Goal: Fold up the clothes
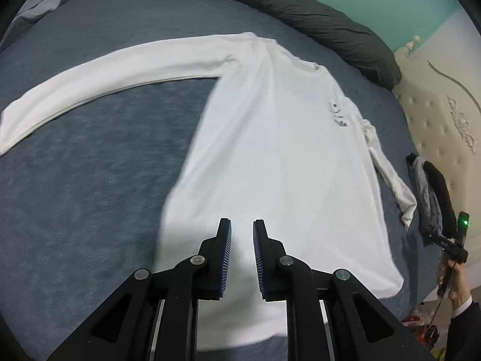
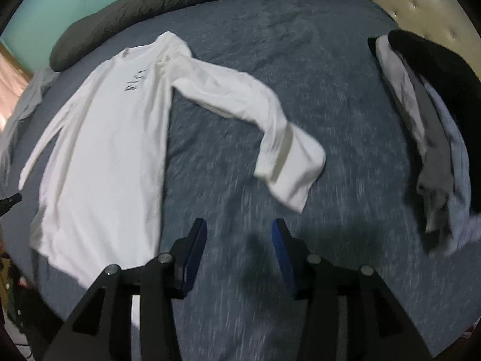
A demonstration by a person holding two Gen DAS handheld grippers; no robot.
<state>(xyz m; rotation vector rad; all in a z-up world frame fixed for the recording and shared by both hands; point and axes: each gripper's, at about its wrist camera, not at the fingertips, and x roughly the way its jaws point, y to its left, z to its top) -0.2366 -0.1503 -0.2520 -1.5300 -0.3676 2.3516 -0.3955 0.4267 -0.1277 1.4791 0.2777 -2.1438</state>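
Hovering low in the left wrist view, the left tool (image 1: 242,225) stands slightly parted with nothing between its pads, over the hem of the white shirt (image 1: 270,156) spread across the bed (image 1: 90,180). Right wrist view: the right tool (image 2: 239,225) gapes wider, empty, above bare bedding; shirt at left, sleeve cuff (image 2: 291,165) upper right.

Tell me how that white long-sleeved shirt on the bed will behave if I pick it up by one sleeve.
The white shirt will probably go limp and trail, since it lies flat on the bed with its sleeve bent back over itself. It looks thin, so likely light. The cloth may bunch or slide on the sheet rather than lift as one piece.
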